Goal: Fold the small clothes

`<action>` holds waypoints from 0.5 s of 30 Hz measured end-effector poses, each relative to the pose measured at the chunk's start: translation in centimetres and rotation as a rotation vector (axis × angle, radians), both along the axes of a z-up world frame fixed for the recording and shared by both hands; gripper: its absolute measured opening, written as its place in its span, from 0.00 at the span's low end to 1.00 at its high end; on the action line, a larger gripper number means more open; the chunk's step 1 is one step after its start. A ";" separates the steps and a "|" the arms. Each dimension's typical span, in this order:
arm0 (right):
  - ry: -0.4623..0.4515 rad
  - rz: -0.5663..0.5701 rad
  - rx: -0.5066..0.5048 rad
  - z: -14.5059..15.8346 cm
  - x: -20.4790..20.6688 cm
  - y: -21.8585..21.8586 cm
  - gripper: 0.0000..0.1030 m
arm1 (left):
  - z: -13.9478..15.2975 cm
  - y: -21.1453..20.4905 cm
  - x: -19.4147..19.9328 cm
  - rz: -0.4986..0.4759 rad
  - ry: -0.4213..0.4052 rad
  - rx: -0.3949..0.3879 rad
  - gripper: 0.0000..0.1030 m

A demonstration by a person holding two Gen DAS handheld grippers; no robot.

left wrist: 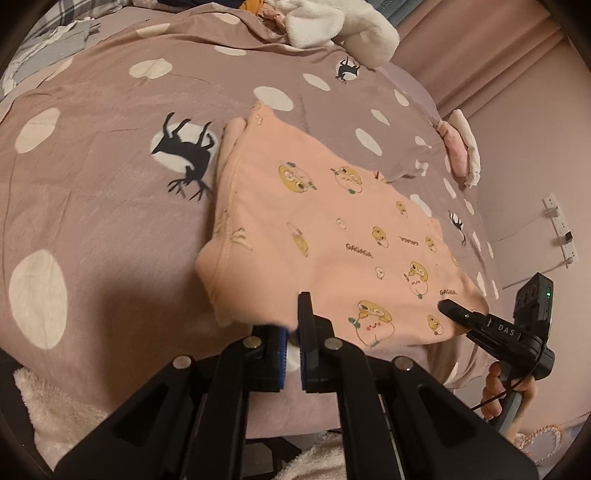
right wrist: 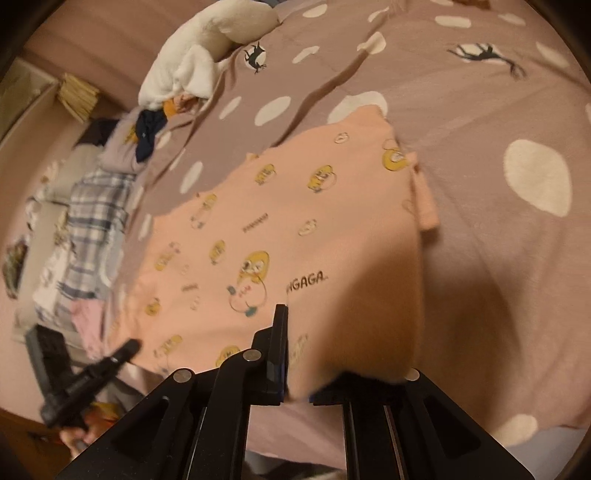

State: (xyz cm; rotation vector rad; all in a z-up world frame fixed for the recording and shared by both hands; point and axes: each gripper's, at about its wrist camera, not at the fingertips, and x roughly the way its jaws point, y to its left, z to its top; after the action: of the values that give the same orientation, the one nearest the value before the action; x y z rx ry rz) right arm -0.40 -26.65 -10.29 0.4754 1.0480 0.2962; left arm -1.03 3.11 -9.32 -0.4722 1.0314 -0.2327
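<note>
Both grippers (left wrist: 291, 332) (right wrist: 291, 354) clamp peach top (left wrist: 332, 229) — print reads "GAGAGA".

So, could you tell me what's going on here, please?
A person is folding a small peach garment on a spotted bedspread. The left gripper and the right gripper are each shut on its near edge, holding it up off the bed, while the far part lies flat.

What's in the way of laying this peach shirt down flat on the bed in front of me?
Nothing visible. Both grippers, left gripper and right gripper, hold the near edge of the peach shirt. The dotted bedspread around it is bare. The white plush toy and folded pink cloth lie well clear.
</note>
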 end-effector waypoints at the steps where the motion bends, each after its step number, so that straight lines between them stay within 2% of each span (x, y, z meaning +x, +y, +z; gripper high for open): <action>1: 0.000 -0.001 -0.018 0.0 -0.3 -0.1 0.08 | 0.0 0.0 -0.2 -0.001 0.000 0.019 0.05; 6: 0.021 -0.029 -0.127 -0.1 -1.6 -0.6 0.08 | 0.4 0.6 -1.5 0.017 -0.001 0.088 0.09; 8: 0.028 -0.039 -0.181 0.0 -2.0 -0.8 0.14 | 0.8 0.7 -1.8 0.030 -0.005 0.129 0.11; 9: 0.030 -0.043 -0.206 -0.1 -2.2 -0.9 0.23 | 1.0 0.6 -1.9 0.031 -0.004 0.169 0.14; 10: 0.031 -0.045 -0.223 -0.2 -2.6 -1.3 0.35 | 1.1 0.5 -2.0 0.036 -0.005 0.208 0.28; 11: 0.033 -0.047 -0.231 -0.3 -2.7 -1.4 0.42 | 1.3 0.4 -2.3 0.054 -0.014 0.268 0.50; 12: 0.034 -0.050 -0.223 -0.4 -2.8 -1.6 0.59 | 1.4 0.3 -2.4 0.069 -0.026 0.311 0.64; 13: 0.033 -0.061 -0.202 -0.6 -2.8 -1.9 0.70 | 1.6 0.2 -2.4 0.082 -0.045 0.347 0.83; 15: 0.043 -0.089 -0.143 -1.2 -2.8 -2.6 0.73 | 1.8 0.7 -2.9 0.095 -0.085 0.342 0.86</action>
State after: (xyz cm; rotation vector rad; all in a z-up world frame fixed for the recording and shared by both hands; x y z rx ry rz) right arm -3.17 -29.28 -11.45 0.3997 1.0790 0.1312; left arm -3.89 3.82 -7.57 -0.1984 0.9396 0.0098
